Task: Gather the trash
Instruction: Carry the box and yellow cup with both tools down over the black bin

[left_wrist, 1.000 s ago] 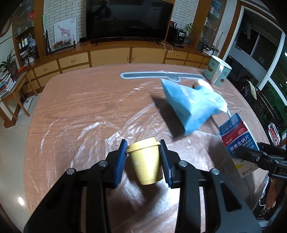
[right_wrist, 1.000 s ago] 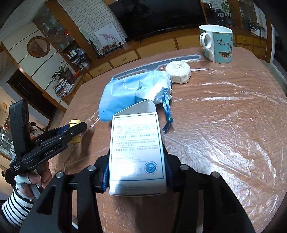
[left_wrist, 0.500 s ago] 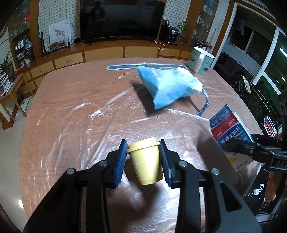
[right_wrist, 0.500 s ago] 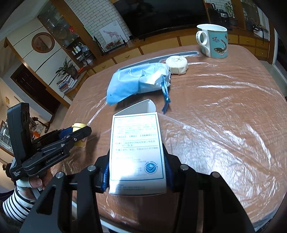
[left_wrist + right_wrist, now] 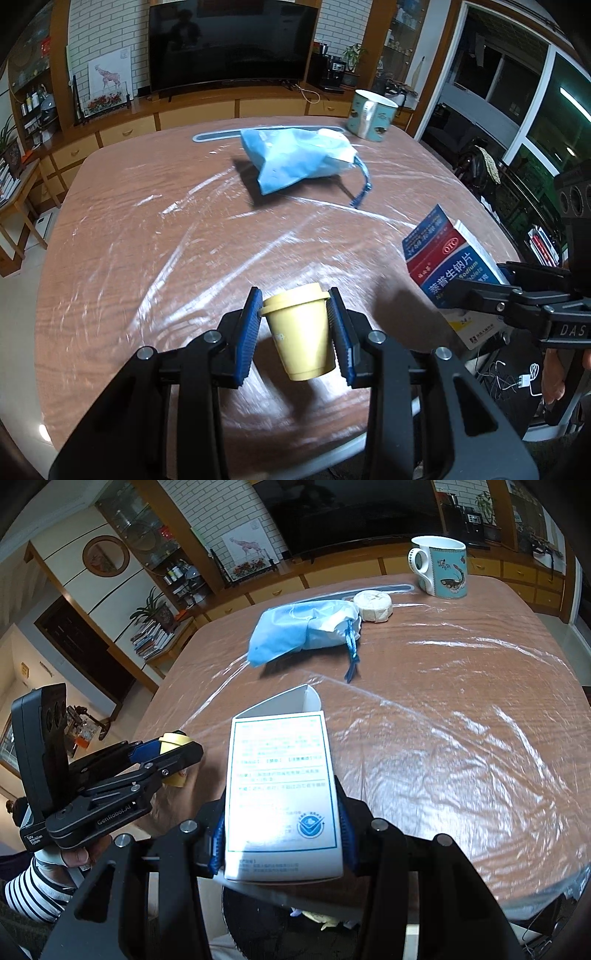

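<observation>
Yellow cup (image 5: 300,334) sits clamped between the left tool's (image 5: 295,332) pads.

Small print on the medicine box (image 5: 282,794) too blurred to read; round white object (image 5: 325,132) mostly hidden behind blue bag (image 5: 299,157)

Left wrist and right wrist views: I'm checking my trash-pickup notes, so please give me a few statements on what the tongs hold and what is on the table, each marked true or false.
1. The left tongs grip a yellow cup. True.
2. The right tongs are empty. False: they clamp a medicine box.
3. The blue bag lies on the table. True.
4. The mug lies tipped over. False: it stands upright.
</observation>
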A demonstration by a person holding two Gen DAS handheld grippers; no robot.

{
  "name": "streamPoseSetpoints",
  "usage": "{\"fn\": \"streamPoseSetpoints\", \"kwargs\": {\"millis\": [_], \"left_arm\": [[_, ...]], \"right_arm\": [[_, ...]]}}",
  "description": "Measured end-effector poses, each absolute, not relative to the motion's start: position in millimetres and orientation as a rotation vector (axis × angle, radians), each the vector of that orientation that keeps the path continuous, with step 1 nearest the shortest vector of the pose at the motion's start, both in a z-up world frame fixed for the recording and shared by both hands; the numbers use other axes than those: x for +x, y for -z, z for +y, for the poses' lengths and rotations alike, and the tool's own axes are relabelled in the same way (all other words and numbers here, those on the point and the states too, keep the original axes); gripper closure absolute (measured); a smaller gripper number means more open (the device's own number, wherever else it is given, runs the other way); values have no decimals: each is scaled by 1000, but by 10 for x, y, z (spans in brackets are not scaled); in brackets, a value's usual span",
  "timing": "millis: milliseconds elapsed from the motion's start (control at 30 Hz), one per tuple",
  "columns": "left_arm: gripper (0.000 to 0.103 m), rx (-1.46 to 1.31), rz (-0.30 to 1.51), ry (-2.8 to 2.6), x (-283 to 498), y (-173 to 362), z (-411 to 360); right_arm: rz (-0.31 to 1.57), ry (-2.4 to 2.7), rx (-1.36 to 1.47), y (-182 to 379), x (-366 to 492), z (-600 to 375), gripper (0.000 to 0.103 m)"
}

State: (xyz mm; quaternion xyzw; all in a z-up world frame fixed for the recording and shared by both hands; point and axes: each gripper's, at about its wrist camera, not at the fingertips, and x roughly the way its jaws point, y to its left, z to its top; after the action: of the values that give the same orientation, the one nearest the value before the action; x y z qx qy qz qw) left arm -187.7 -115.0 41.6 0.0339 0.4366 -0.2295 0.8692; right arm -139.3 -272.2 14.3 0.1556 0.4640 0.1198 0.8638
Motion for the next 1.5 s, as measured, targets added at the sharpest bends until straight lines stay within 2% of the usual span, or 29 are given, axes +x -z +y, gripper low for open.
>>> {"fn": "streamPoseSetpoints", "kwargs": {"millis": [733, 1500], "left_arm": [[65, 125, 943, 558, -2642, -389, -1434], [65, 164, 1048, 585, -3101, -71, -1572]], "right_arm": [[1009, -327, 292, -155, -2082, -2768, 57], [1124, -383, 199, 166, -2471, -2664, 58]]}}
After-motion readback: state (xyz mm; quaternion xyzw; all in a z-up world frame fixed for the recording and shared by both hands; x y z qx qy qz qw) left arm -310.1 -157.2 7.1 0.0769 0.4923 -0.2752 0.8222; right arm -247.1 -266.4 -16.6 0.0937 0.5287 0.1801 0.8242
